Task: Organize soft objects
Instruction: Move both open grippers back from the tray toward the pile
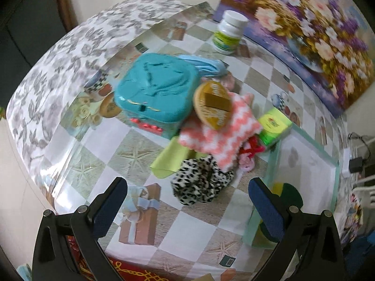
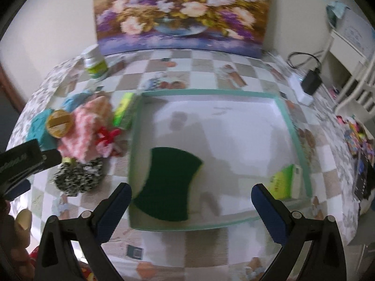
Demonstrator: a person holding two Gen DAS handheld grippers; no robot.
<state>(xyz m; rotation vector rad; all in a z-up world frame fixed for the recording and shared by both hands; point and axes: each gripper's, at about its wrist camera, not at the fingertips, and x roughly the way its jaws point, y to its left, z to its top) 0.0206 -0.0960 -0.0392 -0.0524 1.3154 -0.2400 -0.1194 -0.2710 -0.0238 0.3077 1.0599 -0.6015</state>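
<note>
A pile of soft things lies on the table: a leopard-print scrunchie (image 1: 201, 182) (image 2: 79, 175), a pink-and-white zigzag cloth (image 1: 218, 128) (image 2: 86, 121), a light green cloth (image 1: 171, 159) and red and pink bits (image 1: 253, 149) (image 2: 107, 138). A green-rimmed white tray (image 2: 290, 126) (image 1: 337, 175) holds a green scouring sponge (image 2: 168, 182) and a green packet (image 2: 283, 182). My left gripper (image 1: 187, 201) is open, just short of the scrunchie. My right gripper (image 2: 191, 201) is open above the tray's near edge, by the sponge.
A teal box (image 1: 154, 91), a round golden lid (image 1: 213, 105) (image 2: 58, 123) and a green packet (image 1: 274, 126) (image 2: 124, 112) sit in the pile. A white bottle (image 1: 229, 32) (image 2: 95, 64) stands at the back by a flower painting (image 2: 182, 11). A charger (image 2: 309, 84) lies at the right.
</note>
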